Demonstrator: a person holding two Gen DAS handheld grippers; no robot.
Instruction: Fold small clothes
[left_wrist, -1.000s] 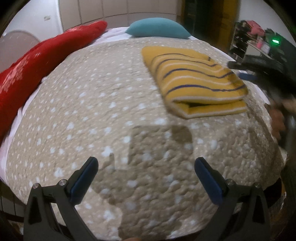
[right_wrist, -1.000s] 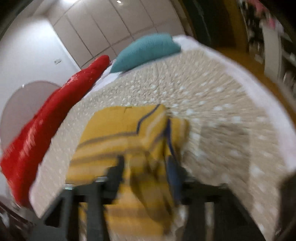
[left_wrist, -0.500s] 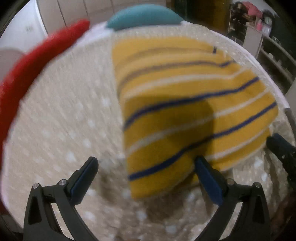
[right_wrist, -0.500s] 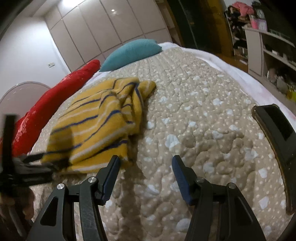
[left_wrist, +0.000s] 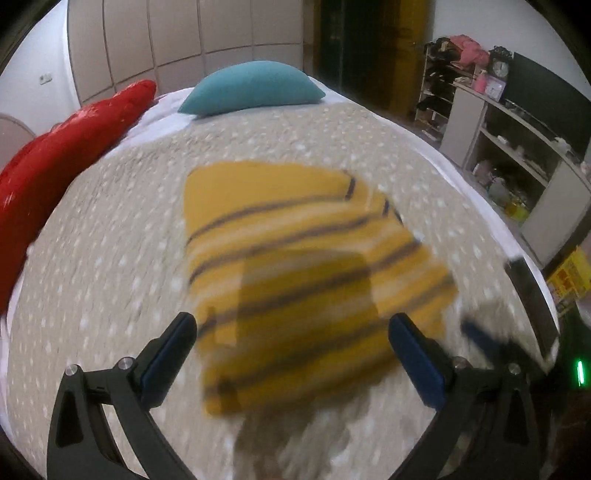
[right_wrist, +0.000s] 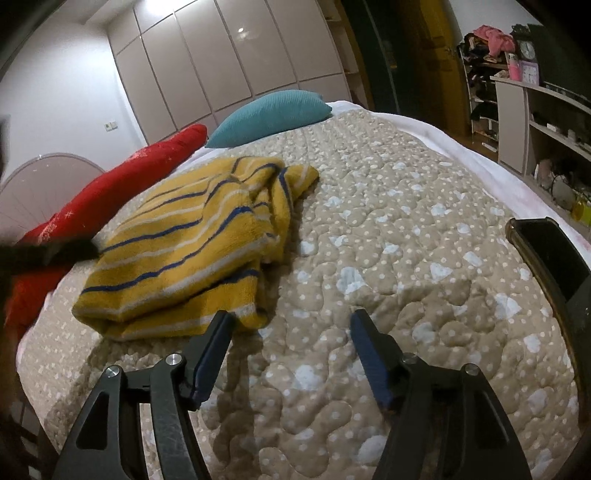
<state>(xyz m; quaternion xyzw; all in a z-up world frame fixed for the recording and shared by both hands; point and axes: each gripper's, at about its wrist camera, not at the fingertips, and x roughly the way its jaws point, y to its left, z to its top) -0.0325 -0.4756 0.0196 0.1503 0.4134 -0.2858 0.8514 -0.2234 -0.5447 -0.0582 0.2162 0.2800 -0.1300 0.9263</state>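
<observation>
1. Yellow, with navy and pale stripes, the garment (right_wrist: 192, 243) lies folded in a loose bundle on the quilt (right_wrist: 406, 258) of a bed.
2. Seen from the right hand-held gripper (right_wrist: 291, 350), the garment is ahead and to the left; its near corner lies just beyond the left finger (right_wrist: 212, 354), with no contact visible.
3. That gripper's jaws are opening, and only bare quilt shows between them.
4. The left hand-held gripper (left_wrist: 291, 350) hangs over the garment (left_wrist: 295, 266) with jaws wide; the picture is blurred, and the cloth shows between and beyond the fingers without the pads pressing on it.
5. In the left view, a blurred blue tip of the right gripper (left_wrist: 480, 336) shows to the right of the garment.
6. Far ahead of both grippers sits a teal pillow (right_wrist: 273, 114), with a red bolster (right_wrist: 122, 177) along the left edge of the bed.
7. To the right of the right gripper, a dark phone (right_wrist: 550, 254) lies on the quilt, well apart from the garment.
</observation>
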